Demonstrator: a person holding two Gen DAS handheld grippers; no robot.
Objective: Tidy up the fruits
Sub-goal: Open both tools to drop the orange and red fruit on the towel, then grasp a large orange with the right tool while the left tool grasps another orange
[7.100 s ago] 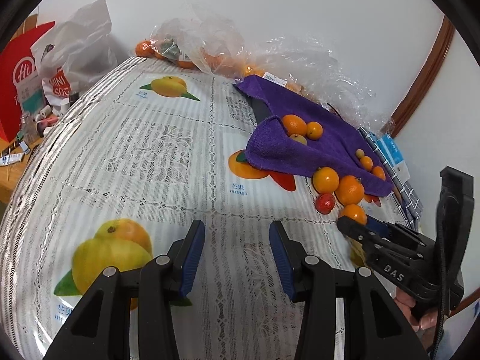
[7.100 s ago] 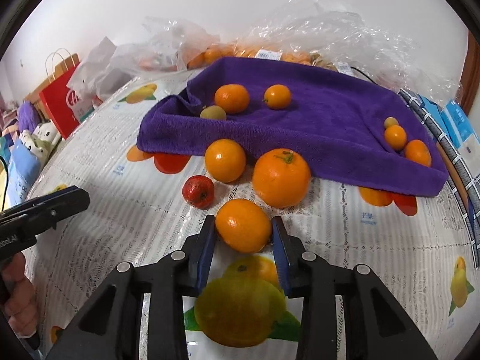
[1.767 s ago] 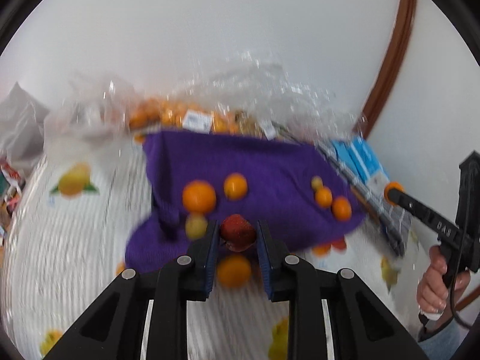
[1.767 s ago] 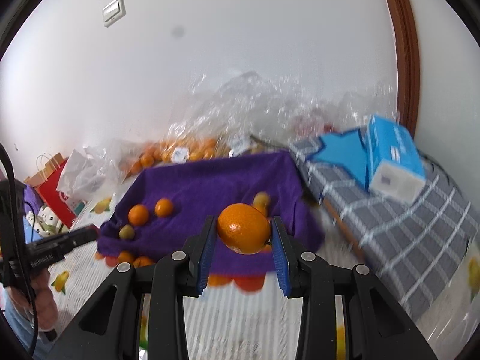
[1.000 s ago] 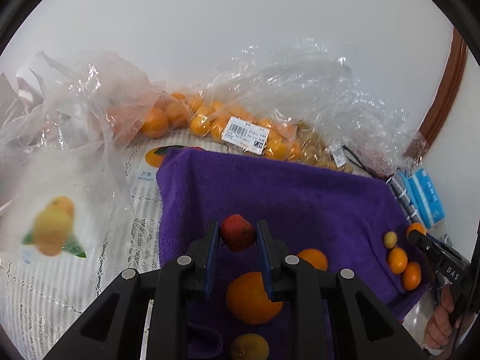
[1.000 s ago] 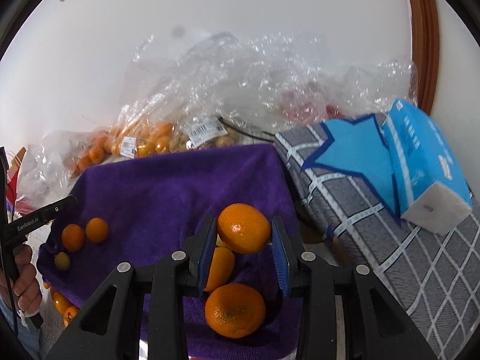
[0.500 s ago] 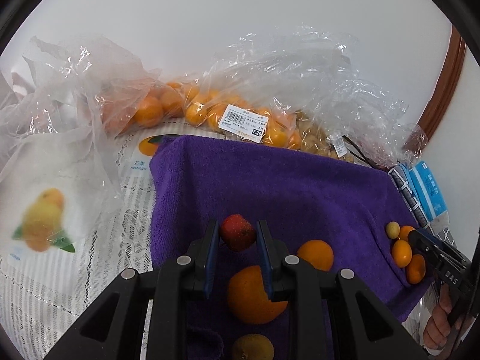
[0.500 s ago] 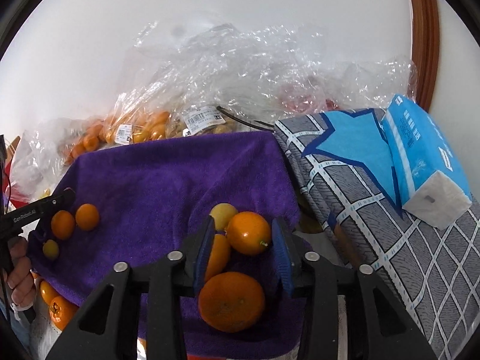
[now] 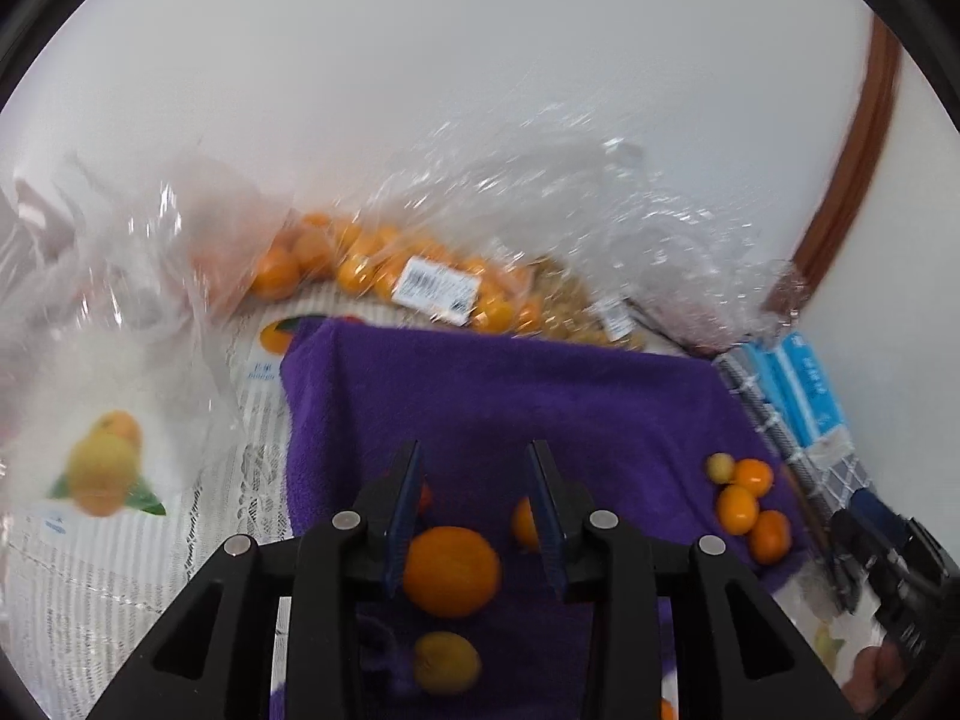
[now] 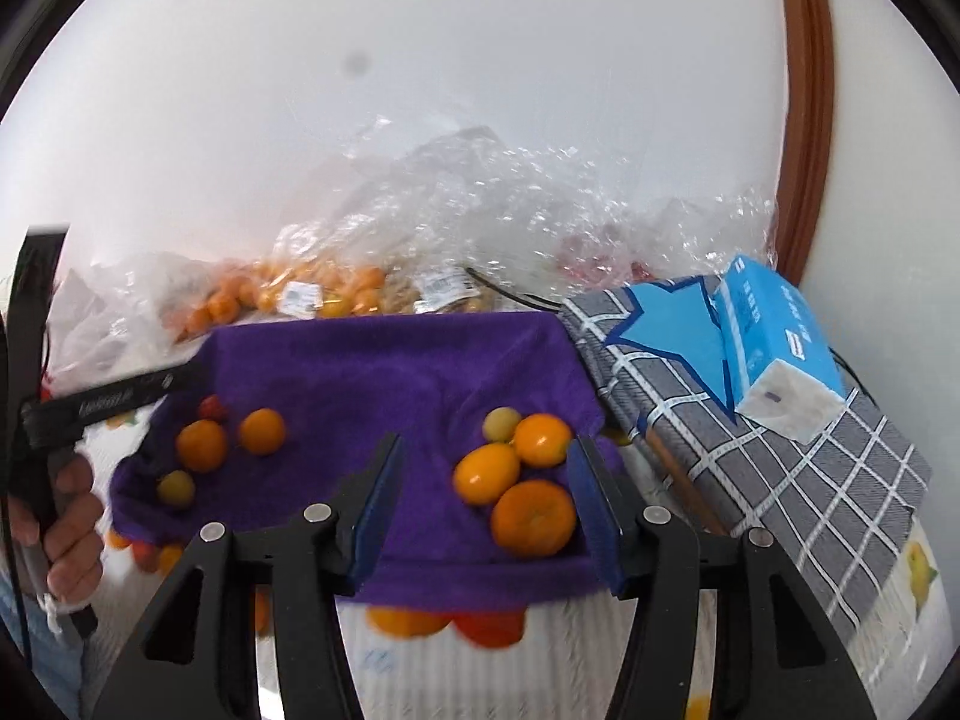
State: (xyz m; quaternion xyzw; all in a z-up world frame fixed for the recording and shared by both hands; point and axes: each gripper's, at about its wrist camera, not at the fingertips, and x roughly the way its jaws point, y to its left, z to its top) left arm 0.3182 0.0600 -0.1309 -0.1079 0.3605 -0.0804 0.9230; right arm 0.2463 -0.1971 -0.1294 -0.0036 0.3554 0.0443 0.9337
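A purple towel (image 9: 510, 390) (image 10: 390, 372) lies on the fruit-print tablecloth. My left gripper (image 9: 474, 480) hovers over its near left part, its jaws opening with nothing between them. A small red fruit (image 9: 423, 495) (image 10: 210, 407) peeks out behind its left finger, beside two oranges (image 9: 450, 564) and a yellow-green fruit (image 9: 447, 660). My right gripper (image 10: 485, 456) is also opening and empty. It hangs above a cluster of three oranges (image 10: 531, 516) and a yellow-green fruit (image 10: 501, 423) on the towel's right end. That same cluster (image 9: 738, 504) shows in the left wrist view.
Clear plastic bags of oranges (image 9: 372, 264) (image 10: 288, 294) line the wall behind the towel. A checked cloth (image 10: 780, 450) with a blue tissue pack (image 10: 774, 330) lies to the right. More fruit (image 10: 444, 621) sits on the tablecloth below the towel's front edge. A hand (image 10: 66, 510) holds the left gripper.
Both grippers have gone from shut to open. The red fruit left the left jaws and the orange left the right jaws, both landing on the towel. Both grippers drew back and up.
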